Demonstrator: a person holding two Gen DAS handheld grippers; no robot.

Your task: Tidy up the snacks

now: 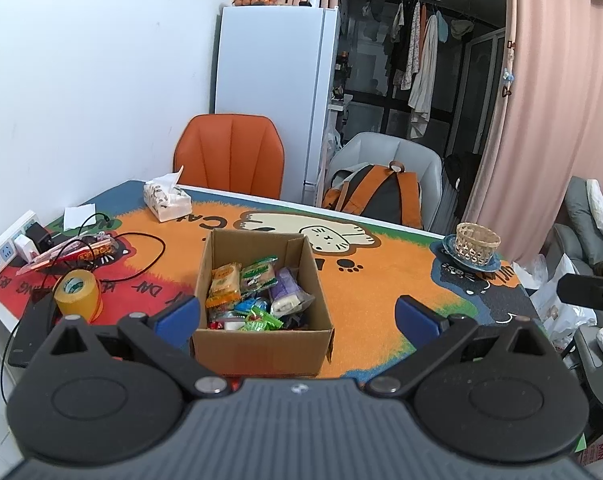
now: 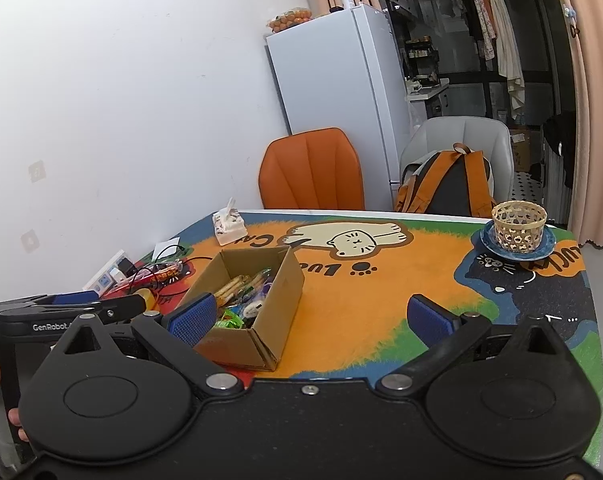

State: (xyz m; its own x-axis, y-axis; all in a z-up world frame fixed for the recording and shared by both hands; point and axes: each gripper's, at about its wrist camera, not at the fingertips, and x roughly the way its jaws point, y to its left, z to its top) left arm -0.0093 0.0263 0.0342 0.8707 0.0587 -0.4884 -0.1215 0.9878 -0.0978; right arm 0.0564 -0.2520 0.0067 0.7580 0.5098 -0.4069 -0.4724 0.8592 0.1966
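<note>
On cat-print tablecloth [image 1: 361,280], open cardboard box [image 1: 261,344] brims with wrapped snacks [image 1: 253,288]; both grippers' fingers released.

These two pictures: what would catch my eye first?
Probably the bright orange cat-print table mat, with an open cardboard box of colourful snack packets in the middle. Next, the woven basket on a blue saucer at the far right corner, and the two open grippers in front.
</note>
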